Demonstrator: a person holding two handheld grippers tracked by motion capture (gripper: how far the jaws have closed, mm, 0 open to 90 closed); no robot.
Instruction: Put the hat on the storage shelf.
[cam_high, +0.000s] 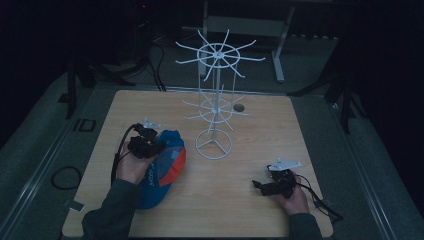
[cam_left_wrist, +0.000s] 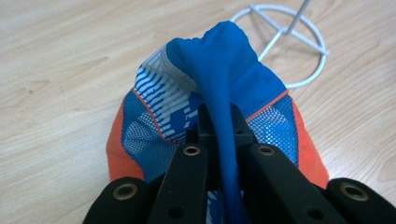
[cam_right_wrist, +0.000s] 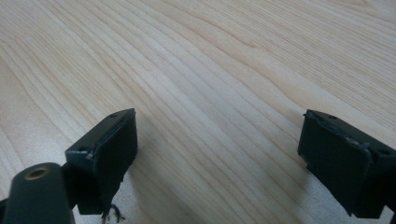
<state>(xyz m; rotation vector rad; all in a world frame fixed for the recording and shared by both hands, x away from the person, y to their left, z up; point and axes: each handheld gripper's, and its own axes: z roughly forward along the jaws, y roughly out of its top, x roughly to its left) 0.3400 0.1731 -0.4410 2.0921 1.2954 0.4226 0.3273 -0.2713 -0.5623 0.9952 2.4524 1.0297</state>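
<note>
The left gripper (cam_left_wrist: 219, 135) pinches a raised fold of a blue and orange cap (cam_left_wrist: 210, 116), lying just left of the white wire rack (cam_high: 215, 100). White lettering on the cap is unreadable. Right of the rack, the right gripper (cam_right_wrist: 217, 149) stands spread wide over bare wooden table (cam_right_wrist: 210, 70).

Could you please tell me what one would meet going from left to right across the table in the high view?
Left gripper pinching the blue and orange fabric cap → white wire display rack → right gripper, open over the wooden table.
</note>
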